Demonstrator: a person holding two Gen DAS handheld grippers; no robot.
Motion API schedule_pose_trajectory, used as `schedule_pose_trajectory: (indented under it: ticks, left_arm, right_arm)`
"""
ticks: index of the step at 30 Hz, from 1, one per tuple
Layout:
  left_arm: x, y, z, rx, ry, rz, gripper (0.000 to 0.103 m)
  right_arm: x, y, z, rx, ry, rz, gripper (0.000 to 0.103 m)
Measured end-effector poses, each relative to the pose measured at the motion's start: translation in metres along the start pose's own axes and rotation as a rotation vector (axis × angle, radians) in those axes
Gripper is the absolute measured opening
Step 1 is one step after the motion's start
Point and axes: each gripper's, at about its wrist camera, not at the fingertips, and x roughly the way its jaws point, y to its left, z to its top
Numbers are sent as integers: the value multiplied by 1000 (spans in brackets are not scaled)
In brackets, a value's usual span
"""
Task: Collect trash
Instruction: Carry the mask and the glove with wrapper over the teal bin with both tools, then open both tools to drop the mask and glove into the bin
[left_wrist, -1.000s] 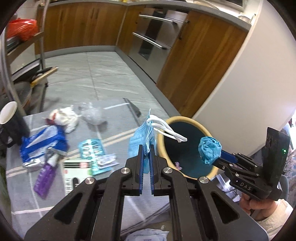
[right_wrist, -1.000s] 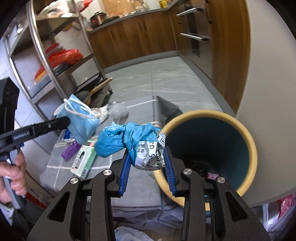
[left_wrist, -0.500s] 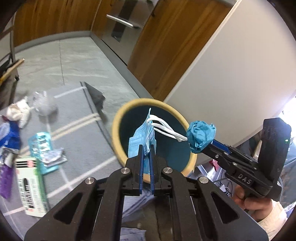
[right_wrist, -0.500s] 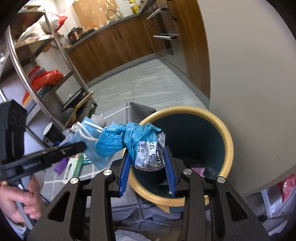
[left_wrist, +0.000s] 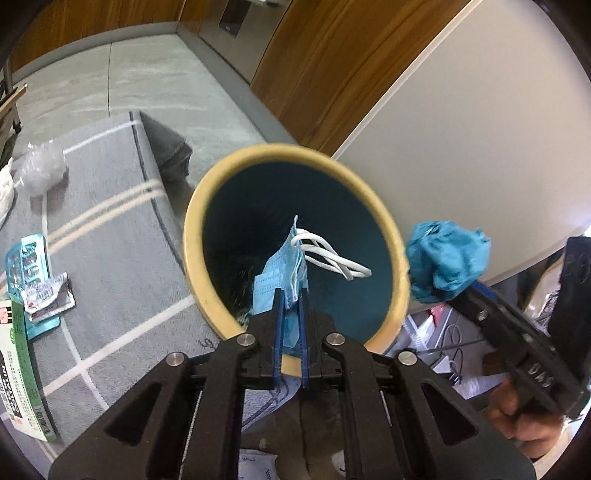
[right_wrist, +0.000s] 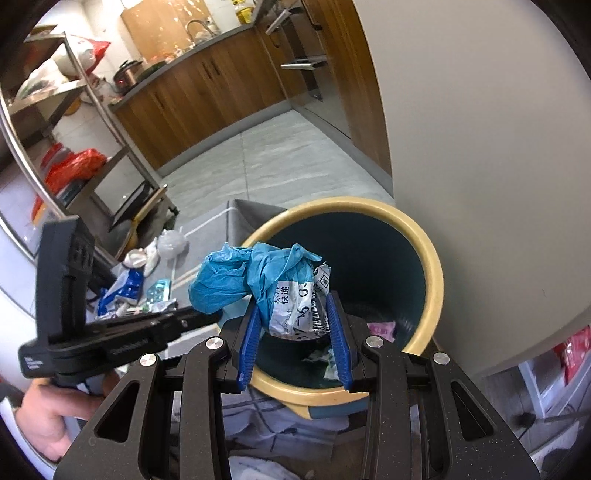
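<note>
Pinching mask (left_wrist: 282, 269) over bin (left_wrist: 192, 236); right gripper (right_wrist: 293, 345) clamps wad (right_wrist: 280, 284).

Both fisheye views are bright with soft, even daylight; black vignette fills the corners. Straight lines bow strongly toward the edges. In the left wrist view the bin (left_wrist: 295, 243) rim is smeared by motion blur, and its interior is deep shadow. In the right wrist view, glare whitens the floor (right_wrist: 280, 147) at 12 o'clock; the shelving (right_wrist: 55, 122) at 10 o'clock looks soft.
</note>
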Motion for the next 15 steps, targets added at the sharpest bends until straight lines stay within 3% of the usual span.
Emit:
schedule_pose_trajectory:
  ticks: [2, 4, 6, 15]
  left_arm:
    - [2, 2, -1, -3, 8, 6, 21]
    - [1, 4, -2, -10, 5, 1, 38]
    - [-4, 4, -3, -8, -6, -1, 45]
    - [-34, 15, -3, -10, -57, 36, 51]
  right_arm:
    - [1, -1, -1, 5, 3, -5, 37]
    - [3, -2, -1, 6, 7, -8, 37]
    - [5, -1, -2, 4, 13, -10, 37]
    - [22, 5, -3, -27, 58, -42, 39]
